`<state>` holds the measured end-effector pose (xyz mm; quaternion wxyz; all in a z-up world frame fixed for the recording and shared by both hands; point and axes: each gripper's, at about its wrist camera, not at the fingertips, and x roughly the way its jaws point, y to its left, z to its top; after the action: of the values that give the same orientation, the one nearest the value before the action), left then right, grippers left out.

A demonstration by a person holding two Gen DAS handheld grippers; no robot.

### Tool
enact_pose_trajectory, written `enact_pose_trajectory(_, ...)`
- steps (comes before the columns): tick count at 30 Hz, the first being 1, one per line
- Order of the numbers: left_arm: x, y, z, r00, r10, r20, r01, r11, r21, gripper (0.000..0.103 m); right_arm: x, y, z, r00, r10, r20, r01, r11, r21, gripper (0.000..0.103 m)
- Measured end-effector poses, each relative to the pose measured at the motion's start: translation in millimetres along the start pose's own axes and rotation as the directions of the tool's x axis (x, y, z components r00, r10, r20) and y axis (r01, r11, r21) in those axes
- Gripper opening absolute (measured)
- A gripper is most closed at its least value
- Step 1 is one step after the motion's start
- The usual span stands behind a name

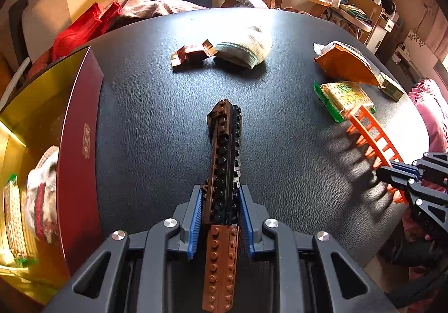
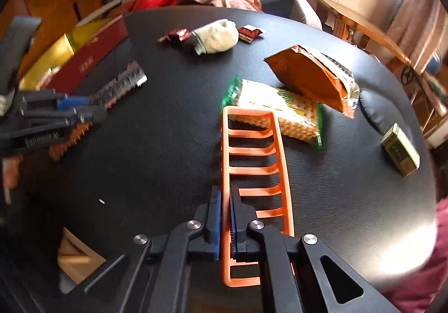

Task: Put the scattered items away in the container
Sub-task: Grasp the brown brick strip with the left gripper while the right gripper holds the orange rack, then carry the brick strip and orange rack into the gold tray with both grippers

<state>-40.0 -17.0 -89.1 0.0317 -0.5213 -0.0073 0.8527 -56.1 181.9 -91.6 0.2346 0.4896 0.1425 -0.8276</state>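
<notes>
My left gripper (image 1: 219, 195) is shut on a long brown and black toy brick bar (image 1: 225, 156), held above the black table; the bar (image 2: 117, 86) also shows blurred at the left of the right wrist view. My right gripper (image 2: 225, 198) is shut on the left rail of an orange plastic rack (image 2: 252, 150), whose far end lies by a green-edged cracker pack (image 2: 282, 108). The rack (image 1: 372, 136) and the right gripper (image 1: 392, 173) appear at the right of the left wrist view. The red box with gold lining (image 1: 78, 139) stands at the left, holding a cracker pack and a sock.
A rolled grey sock (image 1: 246, 46) and brown wrappers (image 1: 193, 53) lie at the far side of the table. An orange snack bag (image 2: 310, 74) and a small green box (image 2: 400, 149) sit to the right. Chairs with clothes stand beyond the table's far edge.
</notes>
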Motion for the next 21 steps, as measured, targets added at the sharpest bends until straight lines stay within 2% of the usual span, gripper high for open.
enact_pose_trajectory(6,-4.8,7.8,-2.2,0.999,-0.042,0.005,0.042,0.999,-0.025,0.024,1.0,13.0,6.6,0.998,0.043,0.049,-0.048,0.993,0.111,0.006)
enact_pose_trajectory(12,-16.5,12.0,-5.2,0.997,-0.07,0.03,0.071,0.997,-0.036,0.024,0.3,24.2,11.1,0.991,0.094,0.093,-0.113,0.968,0.224,0.005)
enact_pose_trajectory(21,-45.8,23.1,-9.8,0.989,-0.102,0.103,0.108,0.993,-0.052,0.024,-12.1,40.8,11.2,0.982,0.124,0.144,-0.158,0.955,0.25,0.005)
